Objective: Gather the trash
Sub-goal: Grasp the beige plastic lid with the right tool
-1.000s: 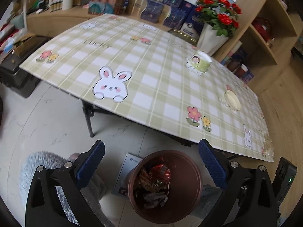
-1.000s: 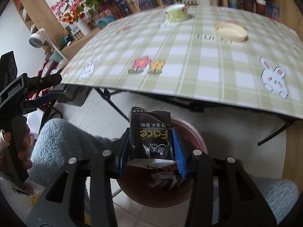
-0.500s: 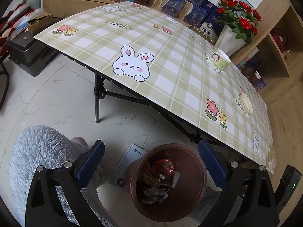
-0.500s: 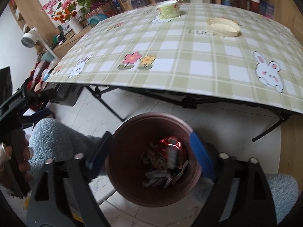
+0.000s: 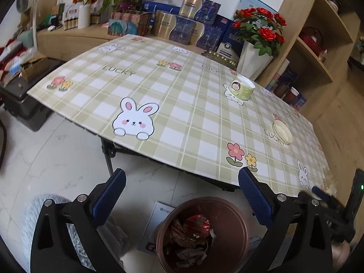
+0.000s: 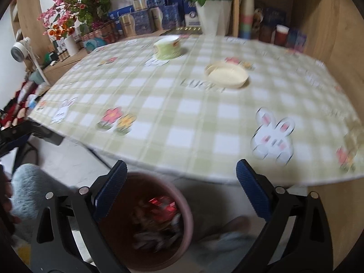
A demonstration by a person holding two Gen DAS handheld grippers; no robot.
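Both grippers, left (image 5: 182, 201) and right (image 6: 179, 190), hung wide open and empty; best approach the cup (image 6: 167, 46) squarely.

Green-and-white checked tablecloth (image 5: 182, 104) with bunnies, brown bin (image 5: 229, 213), pale green cup (image 5: 242, 88)

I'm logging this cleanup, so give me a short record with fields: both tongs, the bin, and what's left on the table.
left tongs: open, empty, above the bin
right tongs: open, empty
trash bin: brown, on the floor by the table edge, wrappers inside
table: green checked cloth
left on table: green paper cup; pale round lid
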